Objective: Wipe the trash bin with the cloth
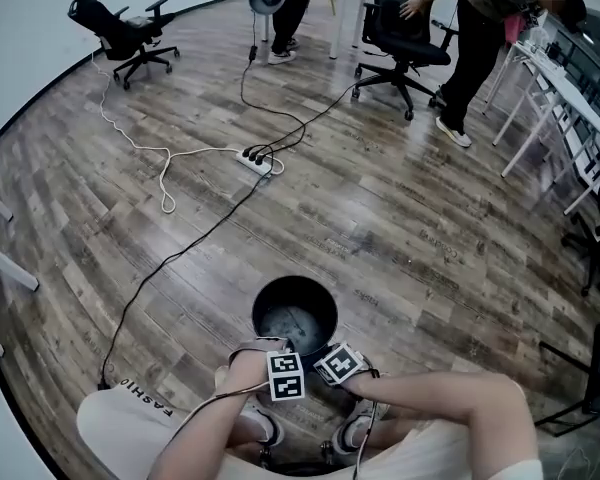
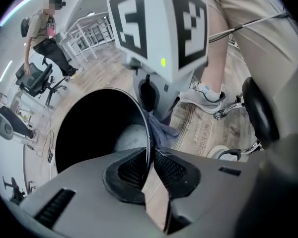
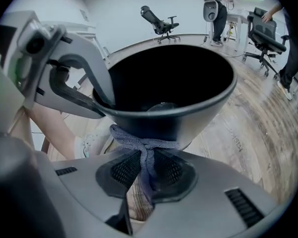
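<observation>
The black round trash bin [image 1: 295, 313] stands on the wood floor just in front of my knees. My left gripper [image 1: 270, 348] points steeply down at its near rim. In the left gripper view the thin rim [image 2: 148, 133] runs between the pads, and the left gripper [image 2: 150, 158] is shut on it. My right gripper [image 1: 318, 353] is beside it. The right gripper [image 3: 146, 165] is shut on a bunched grey-blue cloth [image 3: 141, 144], which lies against the bin's outer wall [image 3: 188, 118] just under the rim. The same cloth [image 2: 161, 132] shows outside the bin.
A white power strip [image 1: 255, 160] with cables trailing across the floor lies beyond the bin. Office chairs [image 1: 125, 33] [image 1: 405, 28], two standing people [image 1: 480, 28] and white table frames [image 1: 570, 98] are at the back. My shoes [image 1: 260, 428] are close behind the bin.
</observation>
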### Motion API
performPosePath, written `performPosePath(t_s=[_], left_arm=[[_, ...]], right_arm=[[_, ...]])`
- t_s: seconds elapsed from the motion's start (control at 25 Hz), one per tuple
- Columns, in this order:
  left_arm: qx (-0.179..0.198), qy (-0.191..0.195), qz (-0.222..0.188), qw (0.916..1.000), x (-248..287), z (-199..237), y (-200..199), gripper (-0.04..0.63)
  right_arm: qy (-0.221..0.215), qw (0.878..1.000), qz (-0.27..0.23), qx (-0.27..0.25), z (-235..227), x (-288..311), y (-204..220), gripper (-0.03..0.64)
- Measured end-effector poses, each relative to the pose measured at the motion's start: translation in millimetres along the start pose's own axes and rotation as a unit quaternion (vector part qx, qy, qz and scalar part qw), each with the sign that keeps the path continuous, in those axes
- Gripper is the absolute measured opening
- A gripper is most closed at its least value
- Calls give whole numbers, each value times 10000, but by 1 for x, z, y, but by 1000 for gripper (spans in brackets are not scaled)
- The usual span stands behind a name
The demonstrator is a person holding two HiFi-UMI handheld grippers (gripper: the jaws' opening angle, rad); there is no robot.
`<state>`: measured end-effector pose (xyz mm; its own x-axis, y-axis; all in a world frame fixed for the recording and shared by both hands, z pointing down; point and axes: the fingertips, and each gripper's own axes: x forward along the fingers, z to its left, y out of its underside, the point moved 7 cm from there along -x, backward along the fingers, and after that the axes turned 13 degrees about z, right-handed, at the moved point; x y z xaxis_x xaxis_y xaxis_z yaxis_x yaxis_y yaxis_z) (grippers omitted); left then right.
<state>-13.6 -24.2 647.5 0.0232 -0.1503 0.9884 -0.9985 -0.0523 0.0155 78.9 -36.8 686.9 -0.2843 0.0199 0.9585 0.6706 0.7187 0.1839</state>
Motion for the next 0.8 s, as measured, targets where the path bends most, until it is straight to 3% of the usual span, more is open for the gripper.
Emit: performPosePath(t_s=[0.24,0.8], left_arm=[[-65,11,-34,10000,0,0,-2,57],[-130,109,-23,9999,0,4,-5,52]], right_arm=[[379,9992,-36,95,-9,57,9,72],[633,9969,2,468,-17,148,23,72]])
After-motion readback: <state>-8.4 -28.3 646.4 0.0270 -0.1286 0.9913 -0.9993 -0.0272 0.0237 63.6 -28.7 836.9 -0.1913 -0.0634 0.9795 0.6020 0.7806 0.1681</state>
